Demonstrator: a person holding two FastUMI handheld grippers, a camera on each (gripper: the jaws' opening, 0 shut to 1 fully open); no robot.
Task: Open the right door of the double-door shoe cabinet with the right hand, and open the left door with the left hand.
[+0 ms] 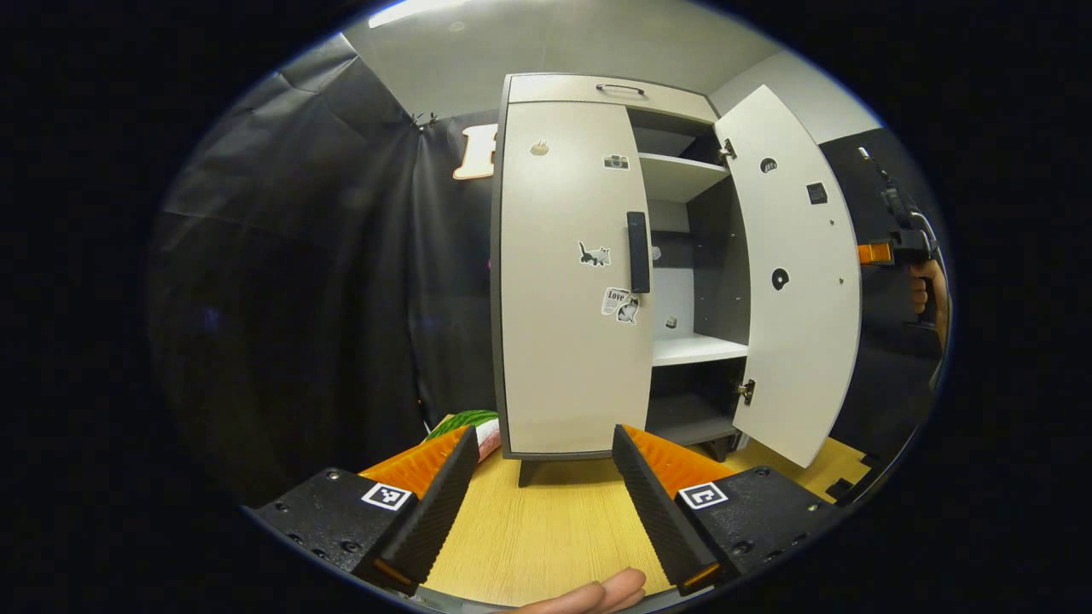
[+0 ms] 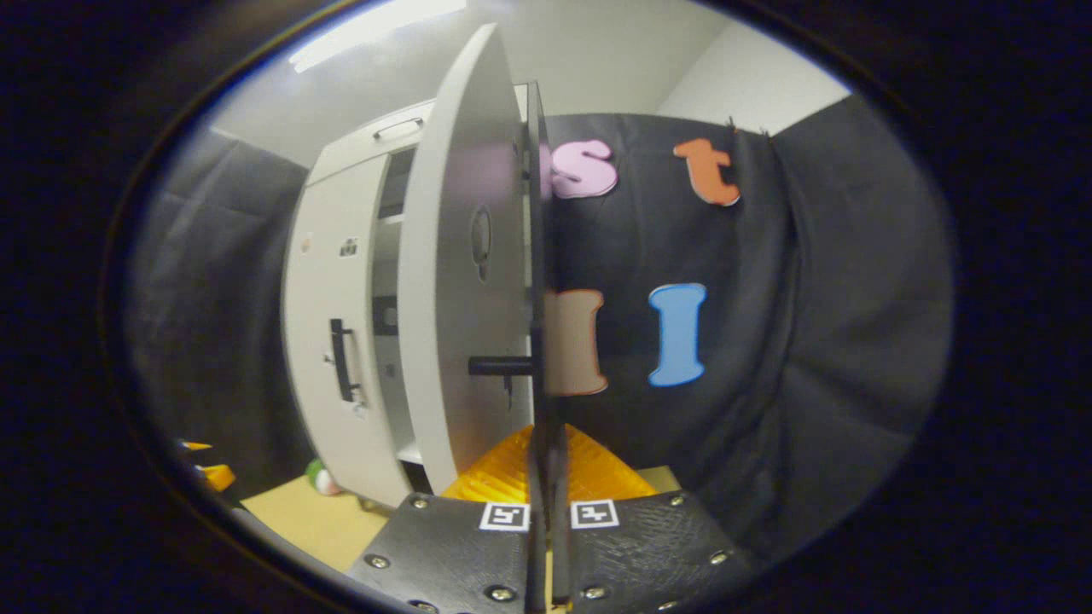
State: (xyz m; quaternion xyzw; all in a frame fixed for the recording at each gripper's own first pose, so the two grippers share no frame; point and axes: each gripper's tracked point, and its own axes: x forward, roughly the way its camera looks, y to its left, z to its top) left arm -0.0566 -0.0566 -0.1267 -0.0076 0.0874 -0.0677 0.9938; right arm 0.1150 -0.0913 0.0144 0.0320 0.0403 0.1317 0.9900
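Note:
The pale shoe cabinet (image 1: 597, 94) stands on a wooden table. Its left door (image 1: 563, 281) is closed, with a dark vertical handle (image 1: 637, 252) at its inner edge. The right door (image 1: 793, 281) is swung wide, baring the shelves. My left gripper (image 1: 543, 435) is open, low in front of the left door and apart from it. In the right gripper view the right door (image 2: 461, 298) is seen edge-on, its thin edge running down between the fingers of my right gripper (image 2: 546, 452), which is shut on it. The right gripper (image 1: 887, 251) and its hand peek out behind that door.
The wooden tabletop (image 1: 546, 520) spreads in front of the cabinet. A green and white object (image 1: 469, 422) lies by the cabinet's left foot. White shelves (image 1: 695, 348) sit inside. A top drawer has a handle (image 1: 620, 88). Black cloth hangs behind and on both sides.

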